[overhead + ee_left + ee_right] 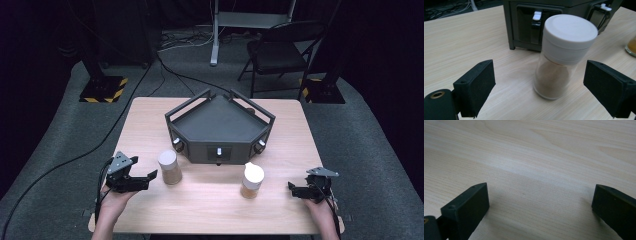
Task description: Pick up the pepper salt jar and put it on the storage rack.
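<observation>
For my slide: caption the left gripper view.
Open left hand-held gripper frames an upright white-capped spice jar on the wooden table, ahead of a dark tray.

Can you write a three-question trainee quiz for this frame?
1. True or false: the left gripper is clamped on the left jar.
2. Which best describes the lid of the right jar? A) flat white cap, B) white cap with its flap raised, C) no lid.
3. What lies between the open jaws of the right gripper?

Key: 1 false, the jaws are open with the jar ahead of them; 2 B; 3 only bare table.
</observation>
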`<action>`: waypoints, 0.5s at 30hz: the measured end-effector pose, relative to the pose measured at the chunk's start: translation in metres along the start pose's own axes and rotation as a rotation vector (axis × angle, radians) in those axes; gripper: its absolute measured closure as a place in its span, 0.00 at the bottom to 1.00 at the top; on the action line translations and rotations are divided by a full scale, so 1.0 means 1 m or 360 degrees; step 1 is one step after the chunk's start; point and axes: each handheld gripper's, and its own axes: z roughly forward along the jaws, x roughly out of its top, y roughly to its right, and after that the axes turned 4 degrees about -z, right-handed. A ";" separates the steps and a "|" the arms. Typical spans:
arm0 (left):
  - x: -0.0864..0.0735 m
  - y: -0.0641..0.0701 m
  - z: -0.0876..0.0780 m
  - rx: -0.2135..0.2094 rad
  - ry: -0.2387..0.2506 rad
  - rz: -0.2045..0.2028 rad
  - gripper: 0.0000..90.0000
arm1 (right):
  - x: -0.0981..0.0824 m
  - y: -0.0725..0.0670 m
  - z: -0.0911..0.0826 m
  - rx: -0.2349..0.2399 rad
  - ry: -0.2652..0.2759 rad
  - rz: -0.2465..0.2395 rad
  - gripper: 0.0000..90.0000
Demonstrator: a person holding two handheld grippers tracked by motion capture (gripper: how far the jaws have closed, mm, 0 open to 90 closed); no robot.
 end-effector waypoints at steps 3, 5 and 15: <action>0.002 0.004 0.002 -0.0013 -0.0001 0.0019 0.11 | 0.000 0.000 0.000 0.0000 0.0000 0.0000 0.00; 0.003 0.007 0.004 -0.0020 -0.0006 0.0039 0.11 | 0.000 0.000 0.000 0.0000 0.0000 0.0001 0.00; 0.005 0.019 0.020 -0.0043 -0.0020 0.0077 0.11 | 0.000 0.000 0.000 0.0001 0.0000 -0.0001 0.00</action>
